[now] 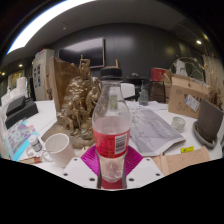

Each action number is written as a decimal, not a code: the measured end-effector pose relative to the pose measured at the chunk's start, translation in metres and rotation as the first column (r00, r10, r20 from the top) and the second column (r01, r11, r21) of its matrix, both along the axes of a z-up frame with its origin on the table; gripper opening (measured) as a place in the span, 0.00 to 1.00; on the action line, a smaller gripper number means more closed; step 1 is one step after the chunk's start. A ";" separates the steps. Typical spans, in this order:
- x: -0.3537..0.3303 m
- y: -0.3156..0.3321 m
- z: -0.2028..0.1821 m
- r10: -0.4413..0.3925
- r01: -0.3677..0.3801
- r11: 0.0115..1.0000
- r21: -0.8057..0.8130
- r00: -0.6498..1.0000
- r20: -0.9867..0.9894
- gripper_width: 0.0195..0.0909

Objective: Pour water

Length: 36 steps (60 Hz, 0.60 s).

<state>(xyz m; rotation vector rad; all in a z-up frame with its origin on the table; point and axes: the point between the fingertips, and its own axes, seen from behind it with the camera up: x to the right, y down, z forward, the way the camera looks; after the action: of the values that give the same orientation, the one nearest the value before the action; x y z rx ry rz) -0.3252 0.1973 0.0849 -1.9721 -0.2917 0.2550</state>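
Gripper view shows us a clear plastic bottle (pixel 111 128) with a dark cap and a red label, standing upright between the two fingers of the gripper (pixel 111 166). We see the magenta pads (pixel 93 160) close at each side of its lower part, and they seem to press on it, so we judge the jaws are closed around the bottle and hold it; the contact itself is partly hidden by the bottle.

To the left of the fingers stands a white mug (pixel 57 149) on the white table (pixel 150 160), near but apart from the bottle. Beyond it is a golden figure (pixel 78 103), and to the right lie papers (pixel 155 130).

We think the mug is where the water must go. The cap appears to be on the bottle, so tilting now would pour nothing. If it is opened, the grip low on a smooth round bottle may let it slip or turn. The mug mouth is small, so a fast tilt could spill water on the papers.
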 end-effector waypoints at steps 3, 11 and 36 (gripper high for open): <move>0.005 0.000 -0.009 -0.008 0.007 1.000 -0.013 1.000 -0.015 0.12; 0.007 -0.006 -0.009 -0.005 0.006 1.000 0.022 1.000 -0.026 0.27; 0.020 -0.090 0.047 -0.107 0.106 0.992 -0.068 0.994 0.002 0.92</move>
<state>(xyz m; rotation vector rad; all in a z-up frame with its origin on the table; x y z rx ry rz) -0.3054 0.1078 0.1322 -2.0472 -0.1780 0.1999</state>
